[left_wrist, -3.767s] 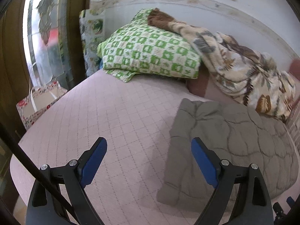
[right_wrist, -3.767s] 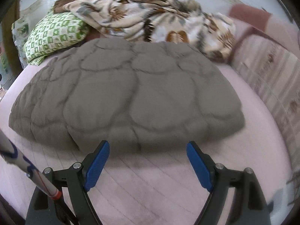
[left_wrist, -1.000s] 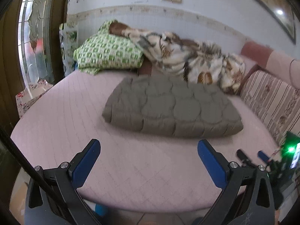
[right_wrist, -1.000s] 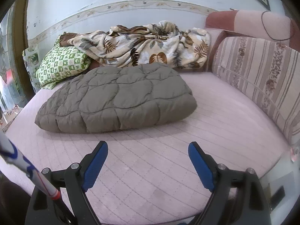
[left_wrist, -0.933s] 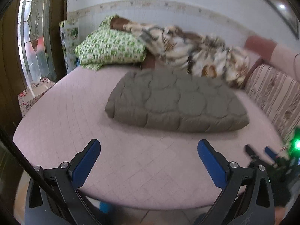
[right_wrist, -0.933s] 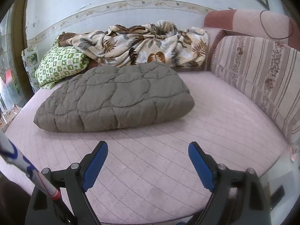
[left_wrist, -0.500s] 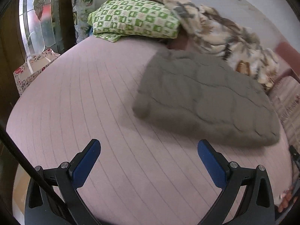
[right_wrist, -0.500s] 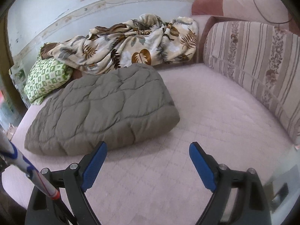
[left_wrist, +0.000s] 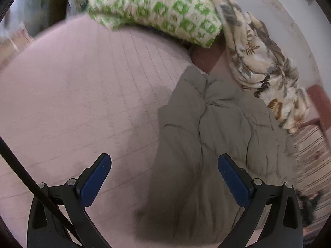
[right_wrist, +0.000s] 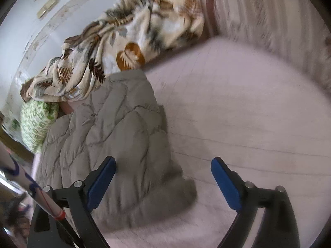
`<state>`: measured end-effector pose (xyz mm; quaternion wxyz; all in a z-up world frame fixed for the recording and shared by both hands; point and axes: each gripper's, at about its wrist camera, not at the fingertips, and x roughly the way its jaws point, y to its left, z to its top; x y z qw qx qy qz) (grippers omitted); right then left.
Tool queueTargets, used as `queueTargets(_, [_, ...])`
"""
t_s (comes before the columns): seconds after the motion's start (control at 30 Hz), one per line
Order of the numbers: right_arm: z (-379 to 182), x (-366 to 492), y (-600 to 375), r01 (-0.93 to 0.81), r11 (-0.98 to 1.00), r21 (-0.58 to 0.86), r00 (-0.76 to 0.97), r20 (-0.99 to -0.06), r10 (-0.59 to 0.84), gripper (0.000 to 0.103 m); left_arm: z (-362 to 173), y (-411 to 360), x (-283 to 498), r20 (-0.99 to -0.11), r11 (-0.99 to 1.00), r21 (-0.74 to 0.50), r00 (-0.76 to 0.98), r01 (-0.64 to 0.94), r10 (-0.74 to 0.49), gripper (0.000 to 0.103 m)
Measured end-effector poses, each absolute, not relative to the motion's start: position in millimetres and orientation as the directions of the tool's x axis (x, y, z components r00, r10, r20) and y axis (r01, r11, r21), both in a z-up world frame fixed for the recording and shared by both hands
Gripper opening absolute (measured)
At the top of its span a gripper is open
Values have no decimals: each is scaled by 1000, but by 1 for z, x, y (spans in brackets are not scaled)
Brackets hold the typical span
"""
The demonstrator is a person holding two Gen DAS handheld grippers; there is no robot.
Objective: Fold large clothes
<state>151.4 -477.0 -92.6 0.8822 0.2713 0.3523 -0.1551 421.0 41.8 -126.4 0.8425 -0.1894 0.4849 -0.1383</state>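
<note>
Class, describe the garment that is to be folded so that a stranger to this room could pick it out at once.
Start at the wide pink quilted bed. Against its far edge lie a green-checked pillow and a leaf-print blanket. Just in front of them lies the grey-brown padded coat: plain, puffy, stitched in curved panels, the only unpatterned piece.

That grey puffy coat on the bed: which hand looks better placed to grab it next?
Probably the left tongs: open, with the grey quilted coat filling their gap. The right tongs, also open, frame only its corner.
</note>
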Motion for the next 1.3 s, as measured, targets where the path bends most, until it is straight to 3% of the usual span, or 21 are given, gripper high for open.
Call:
queueTargets(0.23, [-123, 200, -493, 370, 796, 479, 691, -715, 109, 102, -183, 34, 449, -713, 742, -670, 292, -13, -638, 103])
queueTargets(0.67, [-156, 213, -504, 319, 684, 656, 686, -658, 311, 102, -189, 32, 435, -666, 694, -720, 268, 12, -696, 103])
queueTargets(0.7, [-156, 212, -504, 313, 682, 661, 691, -652, 314, 102, -188, 28, 434, -655, 682, -731, 256, 23, -711, 98])
queueTargets(0.73, [-156, 212, -502, 300, 682, 666, 694, -644, 323, 100, -188, 26, 434, -642, 666, -745, 245, 26, -727, 86])
queueTargets(0.77, [-156, 213, -500, 279, 674, 684, 694, -629, 351, 87, -187, 22, 431, -626, 646, -763, 227, 21, -746, 76])
queueTargets(0.8, [-155, 214, -498, 271, 661, 700, 690, -620, 373, 82, -179, 20, 426, -651, 678, -734, 254, 28, -715, 69])
queueTargets(0.87, [-145, 212, -493, 257, 677, 689, 689, -622, 372, 65, -166, 16, 418, -675, 714, -698, 276, 60, -684, 55])
queueTargets(0.93, [-135, 207, -491, 247, 677, 693, 693, -615, 376, 54, -152, 17, 406, -692, 737, -672, 291, 75, -661, 50])
queueTargets(0.97, [-131, 203, -489, 238, 679, 694, 697, -609, 379, 49, -146, 19, 397, -704, 750, -656, 295, 79, -646, 50])
queueTargets(1.13, [-118, 176, -478, 202, 691, 694, 685, -605, 406, 46, -147, 32, 369, -731, 766, -642, 266, 42, -628, 52])
queueTargets(1.2, [-120, 163, -478, 203, 701, 683, 676, -616, 404, 47, -152, 32, 369, -741, 778, -626, 273, 50, -613, 69])
queueTargets(1.27, [-126, 157, -481, 255, 723, 642, 670, -656, 347, 65, -157, 31, 371, -756, 806, -588, 305, 71, -579, 78])
queueTargets(1.3, [-129, 157, -484, 280, 729, 625, 669, -671, 319, 69, -158, 30, 371, -759, 812, -578, 314, 77, -570, 80])
